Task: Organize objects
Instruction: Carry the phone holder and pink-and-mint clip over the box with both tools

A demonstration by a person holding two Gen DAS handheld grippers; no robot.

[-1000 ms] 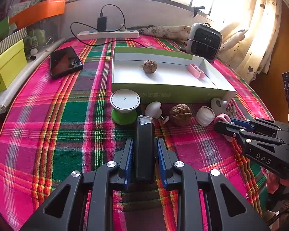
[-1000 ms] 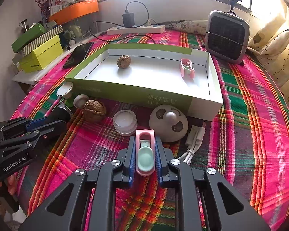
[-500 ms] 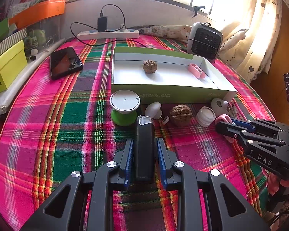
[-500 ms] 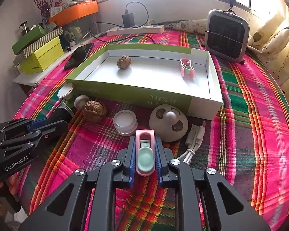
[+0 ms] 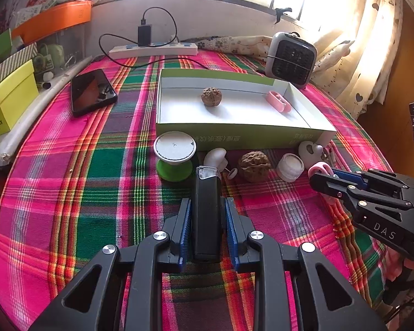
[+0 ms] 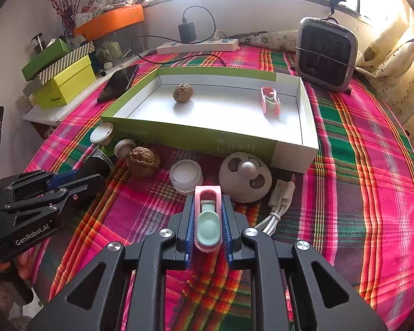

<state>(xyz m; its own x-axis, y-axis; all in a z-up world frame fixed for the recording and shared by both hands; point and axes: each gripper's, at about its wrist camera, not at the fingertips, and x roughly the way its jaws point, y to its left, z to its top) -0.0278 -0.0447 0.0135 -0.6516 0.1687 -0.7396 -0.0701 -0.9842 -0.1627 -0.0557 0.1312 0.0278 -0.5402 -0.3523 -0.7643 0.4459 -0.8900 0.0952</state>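
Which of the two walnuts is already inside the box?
The smaller walnut lies in the green box; the larger walnut sits outside on the cloth.

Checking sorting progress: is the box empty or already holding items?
Holding items: the box contains a walnut and a pink clip.

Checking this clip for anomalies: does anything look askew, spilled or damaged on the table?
Nothing spilled or damaged. Only the round white panda-faced gadget looks askew: it leans tilted against the front wall of the green-and-white cardboard tray, its white cable bunched loosely beside it.
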